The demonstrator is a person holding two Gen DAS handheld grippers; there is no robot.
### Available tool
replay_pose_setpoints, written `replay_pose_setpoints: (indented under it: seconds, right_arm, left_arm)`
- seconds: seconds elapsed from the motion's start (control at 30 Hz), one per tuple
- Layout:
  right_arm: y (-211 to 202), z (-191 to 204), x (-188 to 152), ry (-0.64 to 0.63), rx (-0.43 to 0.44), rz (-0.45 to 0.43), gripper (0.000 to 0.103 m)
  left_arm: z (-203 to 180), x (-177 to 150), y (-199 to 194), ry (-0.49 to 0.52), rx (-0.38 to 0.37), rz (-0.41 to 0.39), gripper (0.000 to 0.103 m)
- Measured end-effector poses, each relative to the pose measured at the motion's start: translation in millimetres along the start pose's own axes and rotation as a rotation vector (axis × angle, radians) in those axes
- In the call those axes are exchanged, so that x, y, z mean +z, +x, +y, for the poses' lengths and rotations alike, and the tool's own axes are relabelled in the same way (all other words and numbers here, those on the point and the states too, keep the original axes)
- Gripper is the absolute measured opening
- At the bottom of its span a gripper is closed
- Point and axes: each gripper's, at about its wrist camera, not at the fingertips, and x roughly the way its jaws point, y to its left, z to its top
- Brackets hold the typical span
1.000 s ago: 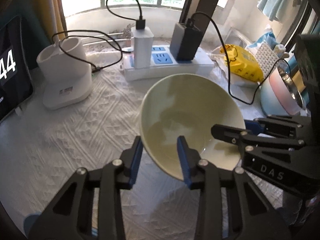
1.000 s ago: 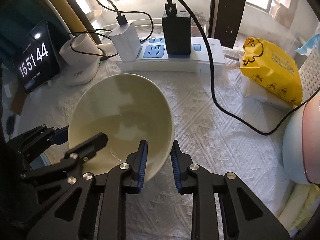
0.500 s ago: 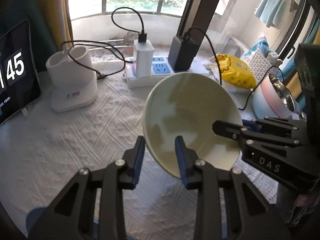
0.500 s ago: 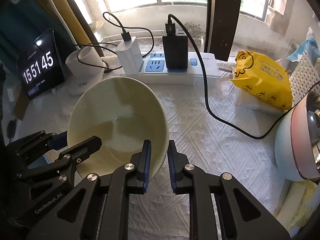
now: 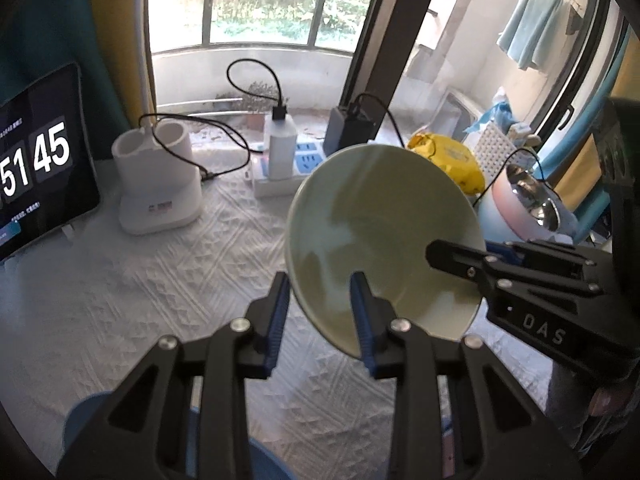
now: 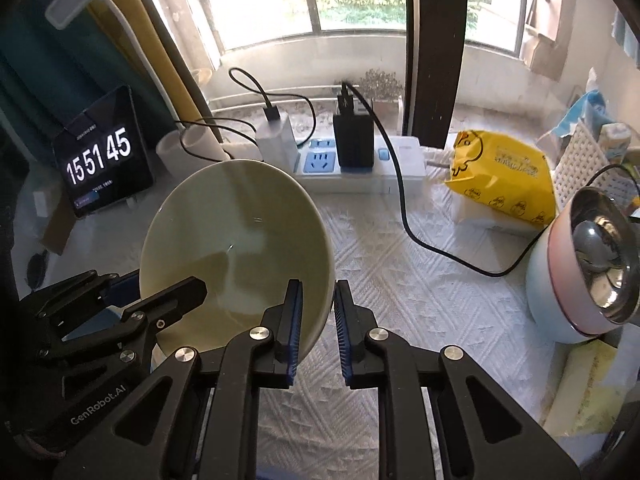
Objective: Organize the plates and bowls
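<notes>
A pale green bowl (image 5: 380,216) hangs tilted above the white textured cloth (image 5: 160,300), held from two sides. My left gripper (image 5: 320,312) is shut on its left rim, one blue pad inside and one outside. My right gripper (image 6: 316,312) pinches the opposite rim of the bowl (image 6: 236,220) in the same way. In the left wrist view the right gripper (image 5: 468,248) reaches in from the right. From the left of the right wrist view comes the left gripper (image 6: 148,280). The bowl holds nothing.
A power strip (image 6: 360,168) with two chargers and trailing cables lies at the back. A white holder (image 5: 156,184) and a tablet clock (image 6: 100,156) stand on the left. On the right are a yellow packet (image 6: 504,176) and a pink-and-blue steel-lined bowl (image 6: 588,264). Something blue (image 5: 92,416) shows under the left gripper.
Both grippers have risen together with the bowl, which now hangs higher above the cloth. The right jaws have narrowed onto the rim. More of the window is in view.
</notes>
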Motion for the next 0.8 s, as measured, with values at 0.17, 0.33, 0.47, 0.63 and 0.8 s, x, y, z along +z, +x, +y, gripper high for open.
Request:
replay_pose_setpoints:
  seconds: [0.17, 0.33, 0.47, 0.63, 0.8]
  right_arm:
    - [-11.4, 3.1, -5.7, 0.003, -0.006, -0.011, 0.017]
    - [-22.4, 7.8, -11.1, 0.003, -0.008, -0.029, 0.017]
    - [-34.0, 13.4, -14.7, -0.002, -0.014, -0.047, 0.017]
    - [-47.8, 18.8, -20.2, -0.007, -0.020, -0.066, 0.017]
    - [-58.9, 23.2, -27.4, -0.007, -0.021, -0.082, 0.017]
  left_arm:
    - [-2.5, -4.0, -13.1, 0.004, -0.008, -0.015, 0.032]
    - [-4.2, -8.5, -25.4, 0.008, -0.012, -0.031, 0.032]
    - [-6.3, -11.4, -37.0, 0.013, -0.014, -0.049, 0.032]
    - [-9.5, -16.2, -49.9, 0.018, -0.020, -0.069, 0.032]
    - [-10.7, -23.8, -59.4, 0.016, -0.022, -0.082, 0.032]
